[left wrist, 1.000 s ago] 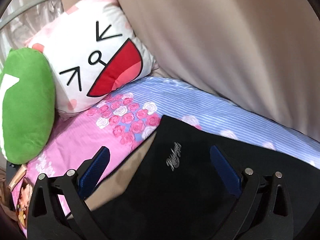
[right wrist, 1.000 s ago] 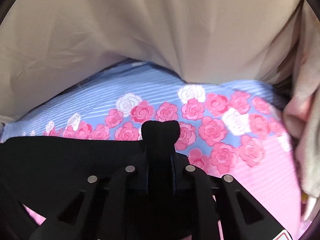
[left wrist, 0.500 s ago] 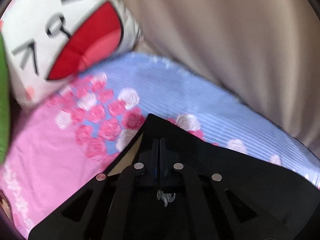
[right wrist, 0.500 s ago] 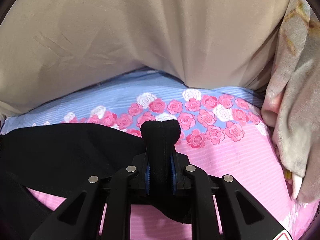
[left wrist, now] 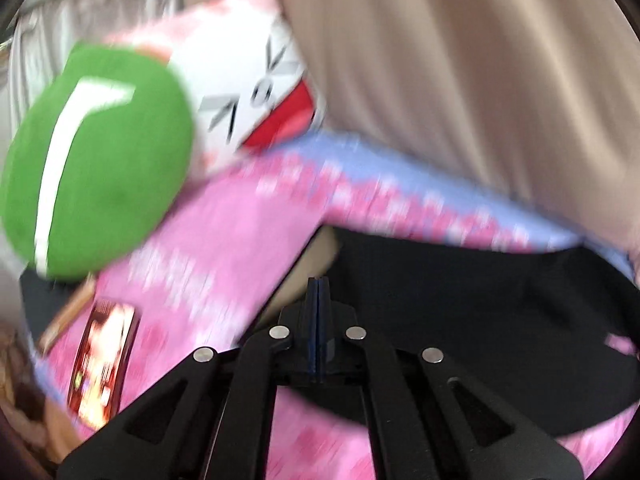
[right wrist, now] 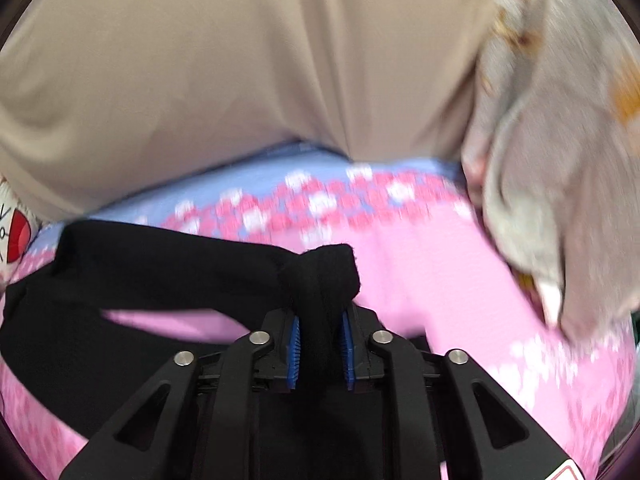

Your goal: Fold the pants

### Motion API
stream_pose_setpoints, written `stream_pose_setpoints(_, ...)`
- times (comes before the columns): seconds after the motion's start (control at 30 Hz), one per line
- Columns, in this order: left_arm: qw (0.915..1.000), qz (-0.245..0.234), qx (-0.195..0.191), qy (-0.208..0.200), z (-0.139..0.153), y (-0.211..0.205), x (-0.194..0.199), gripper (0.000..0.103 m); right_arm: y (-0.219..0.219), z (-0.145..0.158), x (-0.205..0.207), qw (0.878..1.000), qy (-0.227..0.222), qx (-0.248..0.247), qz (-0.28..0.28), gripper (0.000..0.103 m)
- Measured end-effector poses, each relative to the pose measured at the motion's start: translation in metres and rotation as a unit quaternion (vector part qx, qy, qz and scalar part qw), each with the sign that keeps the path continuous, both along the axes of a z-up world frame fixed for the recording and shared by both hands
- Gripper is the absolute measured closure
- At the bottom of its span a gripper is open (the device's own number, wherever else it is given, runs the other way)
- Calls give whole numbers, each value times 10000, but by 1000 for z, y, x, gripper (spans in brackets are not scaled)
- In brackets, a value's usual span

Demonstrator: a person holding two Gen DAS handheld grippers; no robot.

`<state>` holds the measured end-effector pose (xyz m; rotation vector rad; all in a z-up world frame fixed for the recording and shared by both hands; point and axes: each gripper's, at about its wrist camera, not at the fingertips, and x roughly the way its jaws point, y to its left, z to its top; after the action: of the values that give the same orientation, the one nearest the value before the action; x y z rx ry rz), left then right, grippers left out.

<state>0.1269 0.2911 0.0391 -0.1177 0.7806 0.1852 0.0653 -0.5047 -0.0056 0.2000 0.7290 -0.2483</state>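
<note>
The black pants lie low in both frames on the pink bed. Right tongs clench a bunched corner; left tongs look clamped shut, apparently on an edge (blurred). Uneven pulling could skew the fold.

pants on bedsheet, cushions left, curtain behind

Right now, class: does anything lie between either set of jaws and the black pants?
Nothing visible does. The right gripper is shut on a bunched fold of the black pants. The left gripper is shut at their edge, apparently pinching it, though blur hides the contact.
</note>
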Motion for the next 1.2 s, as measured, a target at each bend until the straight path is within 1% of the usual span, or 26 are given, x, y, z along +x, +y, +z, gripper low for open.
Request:
stream_pose_setpoints(0.03,9997,-3,-23,256,-14,-1,-7,102,1,-4,-2,10000,54,-72,-42,79)
stream_pose_setpoints(0.07,9986,-88,-232,459,-26,-2,-8,99,4,-9,-8,9998,72,-155,-108,72)
stream_pose_setpoints(0.1,9972,-136,-460,571,-34,-2,-7,96,6,-11,-12,9997,67,-188,-146,70)
stream_pose_setpoints(0.13,9940,-215,-797,722,-43,-8,0,82,11,-12,-15,9996,61,-231,-174,69)
stream_pose_setpoints(0.17,9915,-302,-987,788,-47,-13,8,53,13,-11,-18,9995,40,-238,-201,66)
stream_pose_setpoints(0.2,9910,-308,-1068,740,-48,-19,12,39,17,-10,-20,9994,14,-267,-242,62)
stream_pose_setpoints(0.23,9914,-273,-1157,553,-46,-30,21,16,21,-8,-22,9991,13,-325,-290,60)
stream_pose_setpoints(0.3,9917,-290,-1228,245,-39,-43,38,11,29,-3,-32,9984,1,-436,-366,52)
stream_pose_setpoints(0.33,9918,-239,-1245,181,-38,-49,52,5,32,-1,-37,9980,-2,-484,-404,51)
stream_pose_setpoints(0.37,9900,-203,-1375,227,-41,-50,66,5,37,3,-47,9980,-30,-463,-423,51)
stream_pose_setpoints(0.4,9860,-165,-1618,355,-46,-49,79,5,40,6,-57,9980,-72,-433,-448,51)
stream_pose_setpoints(0.43,9767,-183,-2061,568,-56,-49,98,5,42,9,-64,9979,-102,-424,-475,50)
stream_pose_setpoints(0.53,9574,172,-2734,913,-80,-33,123,7,51,15,-87,9974,-175,-416,-562,46)
stream_pose_setpoints(0.57,9534,230,-2873,888,-82,-31,125,24,55,17,-96,9975,-213,-345,-583,45)
stream_pose_setpoints(0.6,9529,276,-2893,863,-82,-29,127,44,57,16,-99,9976,-213,-316,-583,44)
stream_pose_setpoints(0.63,9542,284,-2827,936,-80,-28,129,92,60,17,-103,9974,-216,-316,-609,44)
stream_pose_setpoints(0.67,9517,254,-2898,981,-78,-25,129,96,64,17,-106,9973,-224,-309,-620,44)
stream_pose_setpoints(0.7,9476,192,-3040,966,-76,-21,125,96,67,17,-107,9976,-231,-281,-584,44)
stream_pose_setpoints(0.73,9486,71,-3029,917,-67,-18,118,97,70,18,-107,9976,-244,-284,-581,44)
stream_pose_setpoints(0.83,9578,-179,-2781,702,-42,-10,91,97,81,19,-105,9978,-347,-222,-515,44)
stream_pose_setpoints(0.9,9657,-269,-2508,621,-25,0,64,97,86,16,-102,9983,-345,-188,-434,40)
stream_pose_setpoints(0.97,9768,-248,-1984,769,-21,7,37,96,93,7,-97,9987,-279,-204,-374,38)
stream_pose_setpoints(1.03,9851,-132,-1295,1127,-35,7,26,93,98,-6,-89,9991,-132,-250,-330,38)
stream_pose_setpoints(1.1,9878,342,-446,1453,-52,12,20,93,97,-20,-82,9994,17,-140,-317,38)
stream_pose_setpoints(1.13,9870,574,-127,1498,-56,13,16,94,95,-24,-80,9994,54,-69,-349,38)
stream_pose_setpoints(1.2,9886,579,-366,1343,-49,16,3,93,89,-26,-81,9989,69,104,-462,38)
